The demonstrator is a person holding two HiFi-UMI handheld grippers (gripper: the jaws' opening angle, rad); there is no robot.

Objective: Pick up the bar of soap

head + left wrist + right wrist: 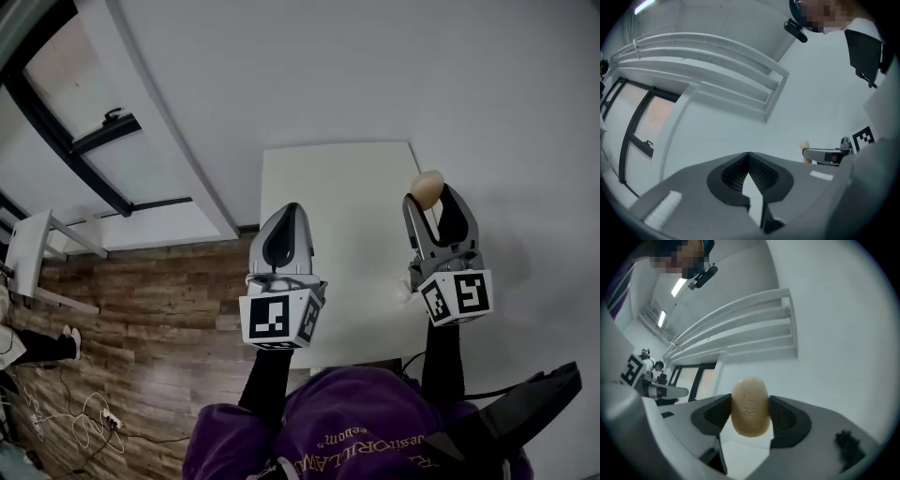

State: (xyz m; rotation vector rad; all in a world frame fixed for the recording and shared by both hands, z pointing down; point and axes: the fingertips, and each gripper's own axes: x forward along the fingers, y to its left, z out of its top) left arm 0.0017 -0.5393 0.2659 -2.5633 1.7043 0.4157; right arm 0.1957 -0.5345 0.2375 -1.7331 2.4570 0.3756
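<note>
Well, in the head view both tools are held up over a white desk (337,178), with wooden floor (141,291) off to the left. The left tongs (292,208) are pressed together at the tips with nothing in them. The right tongs (430,197) grip the bar of soap (428,187), a pale tan oval held in the air above the desk.

In the left gripper view the two jaws meet in a point, closed on nothing, against a plain white wall (740,126). Off to the right the other tool shows with the soap at its tip.

In the right gripper view the soap stands on end between the jaws. The ribbed pads (786,416) touch it on both sides, and its rounded top rises above them.
</note>
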